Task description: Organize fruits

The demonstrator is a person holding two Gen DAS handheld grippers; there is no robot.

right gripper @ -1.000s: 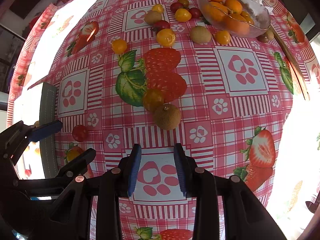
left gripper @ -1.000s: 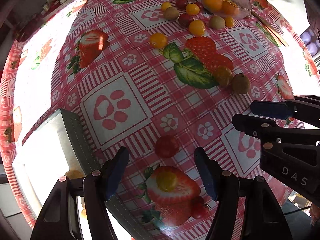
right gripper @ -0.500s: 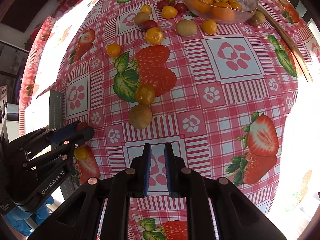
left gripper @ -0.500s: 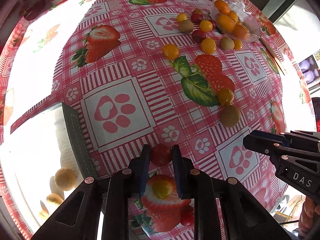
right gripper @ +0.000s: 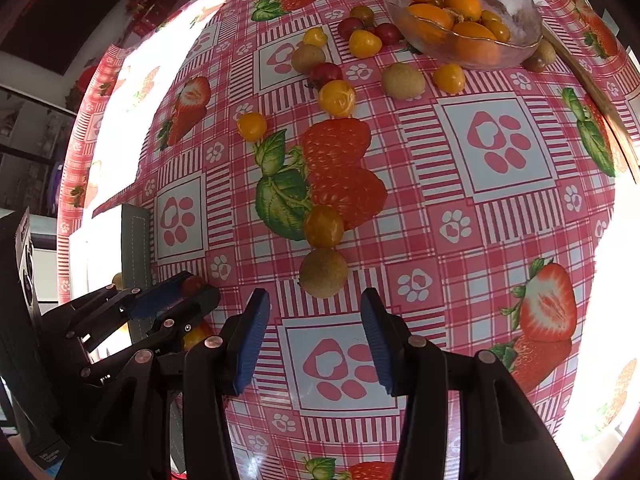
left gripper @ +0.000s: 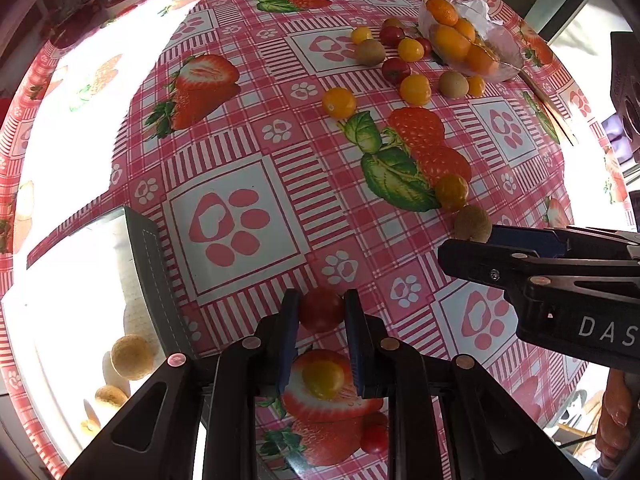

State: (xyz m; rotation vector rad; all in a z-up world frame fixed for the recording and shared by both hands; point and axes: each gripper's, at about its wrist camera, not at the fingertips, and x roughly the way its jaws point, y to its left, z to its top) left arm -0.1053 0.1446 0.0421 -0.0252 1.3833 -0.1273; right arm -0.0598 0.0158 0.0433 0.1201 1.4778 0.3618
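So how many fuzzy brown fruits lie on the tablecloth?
3 brown fruits: one before the right jaws, one beside the glass bowl, one among the far tomatoes; others may hide.

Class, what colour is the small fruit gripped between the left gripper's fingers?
Red cherry tomato; clearest in the left wrist view.

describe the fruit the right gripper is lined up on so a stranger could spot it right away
Find the big printed strawberries with green leaves mid-tablecloth. At their near edge sit two touching fruits; the brown kiwi is the one closer to the open right gripper. Its dull, fuzzy skin sets it apart from the glossy orange tomato behind.
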